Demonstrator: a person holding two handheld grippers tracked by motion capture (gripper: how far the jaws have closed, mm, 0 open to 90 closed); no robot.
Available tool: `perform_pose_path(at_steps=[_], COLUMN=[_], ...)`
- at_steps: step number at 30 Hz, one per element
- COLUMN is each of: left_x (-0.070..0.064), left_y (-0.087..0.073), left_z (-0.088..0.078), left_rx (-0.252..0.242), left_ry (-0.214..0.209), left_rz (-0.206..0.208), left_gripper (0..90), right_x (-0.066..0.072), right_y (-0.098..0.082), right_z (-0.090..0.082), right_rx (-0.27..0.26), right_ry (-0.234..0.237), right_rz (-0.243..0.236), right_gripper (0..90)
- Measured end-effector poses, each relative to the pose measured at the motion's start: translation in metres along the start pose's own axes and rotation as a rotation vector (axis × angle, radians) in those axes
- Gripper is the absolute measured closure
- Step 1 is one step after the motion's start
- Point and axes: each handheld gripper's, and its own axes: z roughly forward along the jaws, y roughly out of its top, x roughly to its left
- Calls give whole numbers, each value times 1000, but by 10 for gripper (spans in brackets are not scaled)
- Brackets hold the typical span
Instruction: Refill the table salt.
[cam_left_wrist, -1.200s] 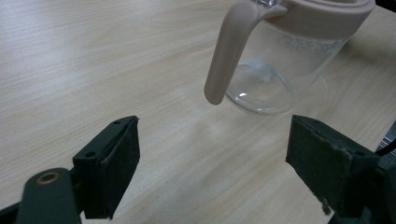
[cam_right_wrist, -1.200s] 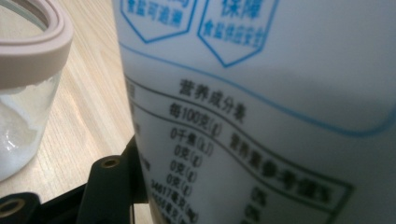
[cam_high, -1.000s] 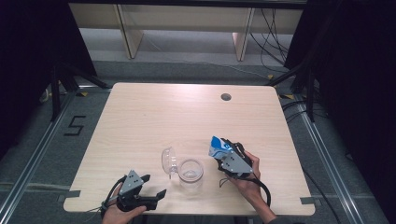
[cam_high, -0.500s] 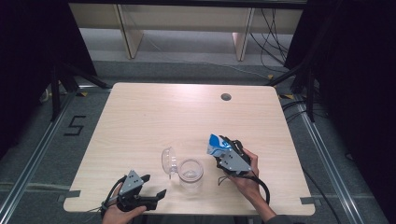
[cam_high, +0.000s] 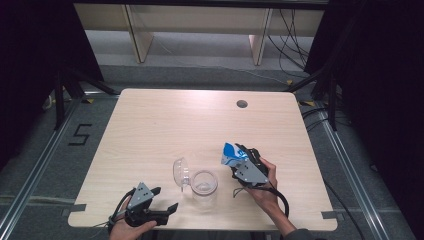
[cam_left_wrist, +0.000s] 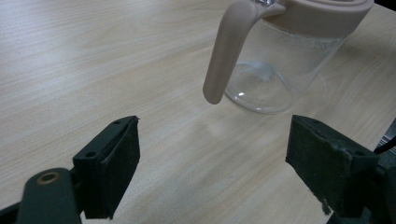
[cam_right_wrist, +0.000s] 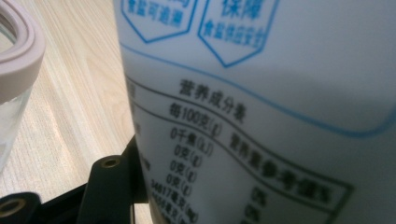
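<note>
Pale wood-grain table (cam_high: 150, 130), rounded corners, round cable hole (cam_high: 242, 104) toward one o'clock near the far edge. Grey floor around it, a "5" marked in black tape (cam_high: 80, 134) at nine o'clock off the table's left side. Tape strips (cam_high: 75, 208) at both near corners. Wooden shelf frames (cam_high: 140, 35) beyond the far edge at twelve o'clock; black curtains left and right; loose cables (cam_high: 295, 30) on the floor toward one and two o'clock.

Clear glass jar (cam_high: 204, 187) with pinkish collar and handle near the front edge at six o'clock, upright, hinged lid (cam_high: 180, 172) flipped open to its ten o'clock side. Inside of jar hard to read; only glare and a faint smear at the bottom in the left gripper view.

Left gripper (cam_high: 167, 200) at seven o'clock by the front edge, jaws spread wide, nothing between them, pointed at the jar, well short of its handle (cam_left_wrist: 224, 51).

Right gripper (cam_high: 234, 156) at five o'clock, just right of the jar, pinching a white-and-blue packet (cam_high: 230, 154). In the right gripper view the packet (cam_right_wrist: 261, 116) blocks nearly everything: blurred blue print and a nutrition table, top and right side cut off; one jaw visible at lower left, the other hidden behind the packet. Jar rim (cam_right_wrist: 18, 51) cut off at the left edge there.

Forearms cut off at the bottom edge of the high view.
</note>
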Motion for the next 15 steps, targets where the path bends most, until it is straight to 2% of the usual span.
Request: perform_pose_path(at_steps=[6,8,11,15], left_x=[0,0,0,0], left_y=[0,0,0,0], left_z=[1,0,0,0], left_rx=[-6,-2,-3,-1], left_ry=[1,0,0,0], left_rz=[-7,-1,-2,0], left_gripper=[171,171,171,171], right_x=[1,0,1,4], right_y=[1,1,2,5], right_z=[0,0,-1,-2], right_rx=[-9,-3,-3,0], right_ry=[0,-9,-12,-19], right_rz=[1,-30,-39,-89], right_gripper=[426,426,427,428])
